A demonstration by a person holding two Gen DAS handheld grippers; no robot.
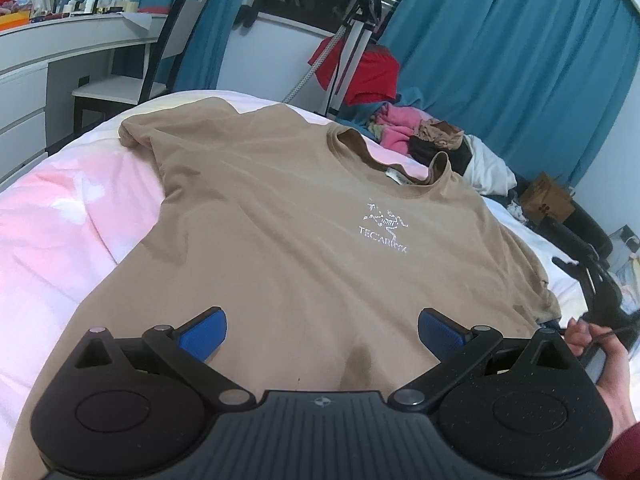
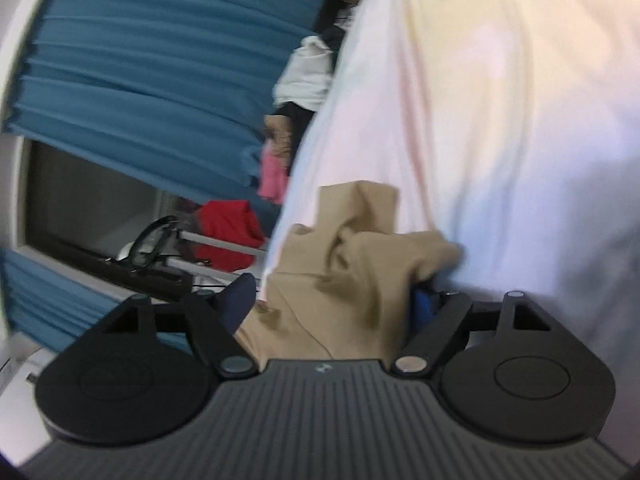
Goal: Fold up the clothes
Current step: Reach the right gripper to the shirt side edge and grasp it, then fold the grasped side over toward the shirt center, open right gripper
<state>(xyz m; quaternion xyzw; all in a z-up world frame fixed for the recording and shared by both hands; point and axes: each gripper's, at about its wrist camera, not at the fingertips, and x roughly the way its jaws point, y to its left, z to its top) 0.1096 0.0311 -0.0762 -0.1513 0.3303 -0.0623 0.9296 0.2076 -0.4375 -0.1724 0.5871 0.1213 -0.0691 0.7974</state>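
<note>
A tan T-shirt [image 1: 300, 220] with a white chest logo lies spread face up on a pink and white duvet [image 1: 72, 216], its collar toward the far side. My left gripper [image 1: 322, 334] hovers over the shirt's lower part, its blue pads [image 1: 204, 334] wide apart with nothing between them. The right wrist view is blurred. There my right gripper [image 2: 332, 304] stands open over the duvet [image 2: 500, 120], with a bunched piece of the tan shirt [image 2: 352, 272] lying between its fingers and touching the right pad [image 2: 422, 306]. A hand [image 1: 588, 344] with a dark red sleeve shows by the shirt's right edge.
A pile of mixed clothes [image 1: 420, 132] lies at the bed's far right. Behind it are blue curtains [image 1: 500, 60] and a garment stand [image 1: 356, 40] with red cloth. A white desk [image 1: 60, 52] and chair [image 1: 132, 84] stand on the left, a cardboard box [image 1: 548, 200] on the right.
</note>
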